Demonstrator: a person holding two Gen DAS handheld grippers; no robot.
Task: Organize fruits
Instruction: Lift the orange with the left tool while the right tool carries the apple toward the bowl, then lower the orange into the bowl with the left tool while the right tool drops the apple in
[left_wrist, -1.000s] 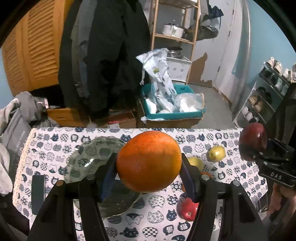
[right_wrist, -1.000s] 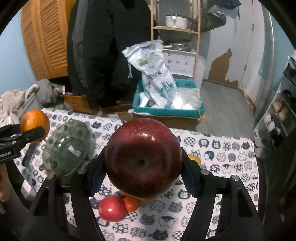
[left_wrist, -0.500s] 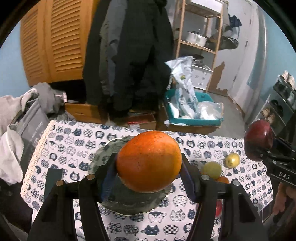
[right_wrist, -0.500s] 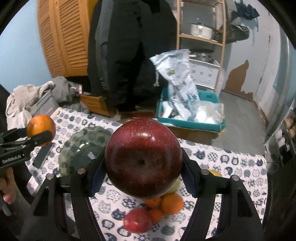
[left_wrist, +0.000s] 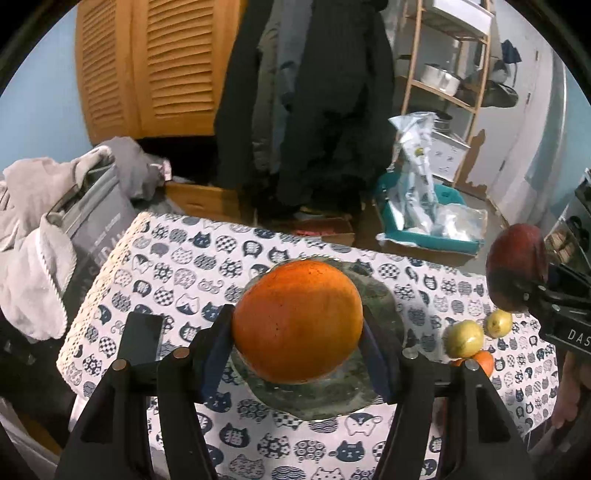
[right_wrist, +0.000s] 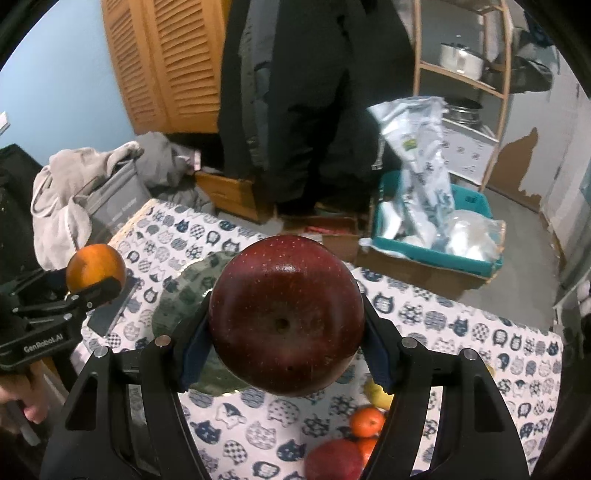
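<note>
My left gripper is shut on a large orange, held in the air over a greenish glass plate on the cat-print tablecloth. My right gripper is shut on a dark red apple, which hangs to the right of the plate. Each gripper shows in the other's view: the apple at the right edge, the orange at the left. Two yellow-green fruits and a small orange one lie right of the plate.
A dark flat slab lies on the cloth left of the plate. A red apple and small oranges sit near the table's front. Beyond the table stand a teal crate, hanging coats, a wooden shelf and a heap of laundry.
Both grippers have swung to the left with their fruit. The plate now lies straight under the orange, and the loose fruits have slid toward the right of both views.
</note>
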